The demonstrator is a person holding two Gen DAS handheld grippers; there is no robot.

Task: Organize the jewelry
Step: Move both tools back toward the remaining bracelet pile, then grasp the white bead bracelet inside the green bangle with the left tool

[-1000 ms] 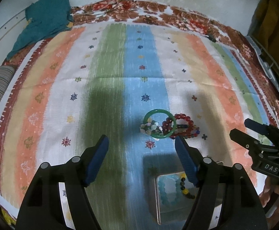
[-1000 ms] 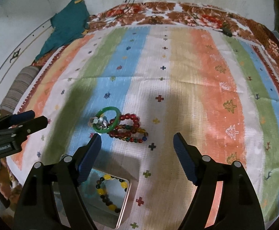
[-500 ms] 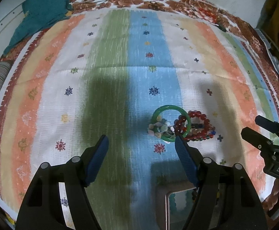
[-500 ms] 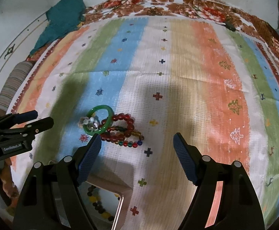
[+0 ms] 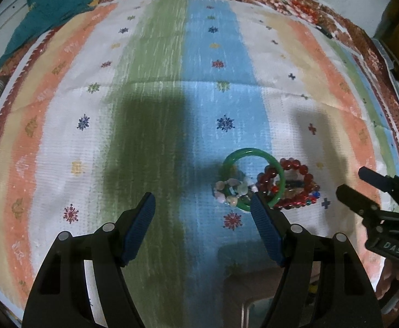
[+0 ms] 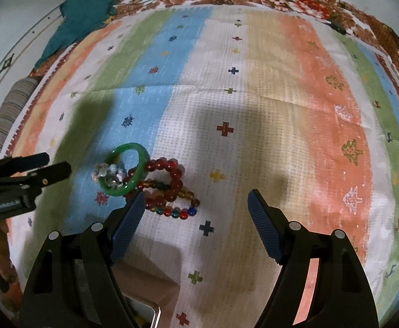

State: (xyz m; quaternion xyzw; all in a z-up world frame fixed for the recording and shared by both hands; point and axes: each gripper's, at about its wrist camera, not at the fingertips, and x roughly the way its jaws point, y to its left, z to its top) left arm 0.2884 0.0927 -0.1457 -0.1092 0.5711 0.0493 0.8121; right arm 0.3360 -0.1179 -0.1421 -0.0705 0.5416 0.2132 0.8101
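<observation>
A green bangle (image 5: 247, 151) (image 6: 129, 145) lies on the striped cloth, tangled with a pale bead bracelet (image 5: 232, 191) (image 6: 107, 173) and leaning on red bead bracelets (image 5: 295, 164) (image 6: 172, 164). A multicoloured bead string (image 6: 177, 213) lies just in front of them. My left gripper (image 5: 202, 199) stands open above the cloth, its right finger just in front of the bangle. My right gripper (image 6: 196, 194) is open too, its left finger over the near edge of the beads. Nothing sits between either pair of fingers. Each gripper shows in the other's view (image 5: 351, 180) (image 6: 58, 163).
A shiny tin (image 6: 155, 311) (image 5: 244, 309) holding beads peeks in at the bottom edge, mostly hidden by the grippers. A teal cloth (image 6: 84, 8) and a striped roll (image 6: 10, 109) lie at the far left. Cables run along the far floral border.
Both grippers have sunk and moved forward toward the jewelry pile, which now looks larger and nearer the fingers. The tin has slid almost out of the bottom of both views.
</observation>
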